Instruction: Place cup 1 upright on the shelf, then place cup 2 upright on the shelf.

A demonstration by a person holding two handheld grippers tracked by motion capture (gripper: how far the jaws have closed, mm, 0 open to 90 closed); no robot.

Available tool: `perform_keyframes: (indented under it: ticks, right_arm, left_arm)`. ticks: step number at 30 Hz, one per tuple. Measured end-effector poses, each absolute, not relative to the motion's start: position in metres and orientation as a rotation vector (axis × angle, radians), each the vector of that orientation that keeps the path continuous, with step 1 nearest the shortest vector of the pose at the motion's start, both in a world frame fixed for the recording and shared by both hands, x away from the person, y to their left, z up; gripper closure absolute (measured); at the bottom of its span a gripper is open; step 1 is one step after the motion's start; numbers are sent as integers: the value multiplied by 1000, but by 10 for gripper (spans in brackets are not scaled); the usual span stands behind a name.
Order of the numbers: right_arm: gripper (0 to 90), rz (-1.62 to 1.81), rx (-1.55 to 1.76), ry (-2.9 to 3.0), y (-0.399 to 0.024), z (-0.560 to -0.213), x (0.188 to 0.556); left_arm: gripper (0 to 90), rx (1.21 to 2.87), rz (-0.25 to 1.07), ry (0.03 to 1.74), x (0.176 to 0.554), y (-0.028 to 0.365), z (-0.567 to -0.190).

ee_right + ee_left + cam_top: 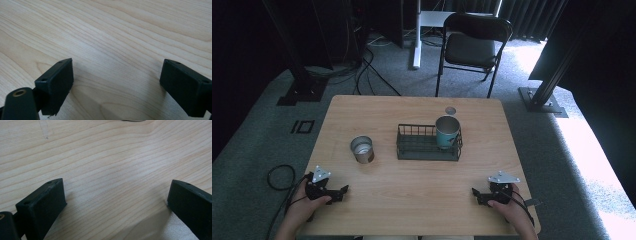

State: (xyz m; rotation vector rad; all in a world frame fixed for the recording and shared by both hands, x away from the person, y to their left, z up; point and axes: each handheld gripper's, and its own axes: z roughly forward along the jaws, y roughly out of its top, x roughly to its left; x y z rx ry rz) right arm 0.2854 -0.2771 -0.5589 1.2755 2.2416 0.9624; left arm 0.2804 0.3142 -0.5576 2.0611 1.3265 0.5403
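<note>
A black wire basket [422, 148] sits at the middle of the wooden table [412, 190]. A teal can [447, 131] stands upright in the basket's right end. To the left of the basket a silver can [362, 149] stands on the table, its open top up. My left gripper [343, 192] rests near the front left edge, jaws pointing right, open and empty. My right gripper [475, 193] rests near the front right edge, jaws pointing left, open and empty. Bare wood lies between the jaws of the left gripper [115, 192] and of the right gripper [116, 71].
A small round hole or grommet [450, 110] sits in the table's far edge behind the basket. A black folding chair [472, 45] stands beyond the table. Cables [367, 70] run over the carpet, with black frame legs [544, 85] at both sides.
</note>
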Motion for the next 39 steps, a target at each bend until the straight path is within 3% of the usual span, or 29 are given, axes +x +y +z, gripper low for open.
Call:
perform_keyframes:
  ticks: [20,39]
  right_arm:
    - [113,963,1278,2242,-277,-559,285]
    - [114,967,1268,2249,-278,-559,284]
  left_arm:
    - [25,2063,539,1328,280,314,-557]
    - [32,2114,476,1193,277,318,-552]
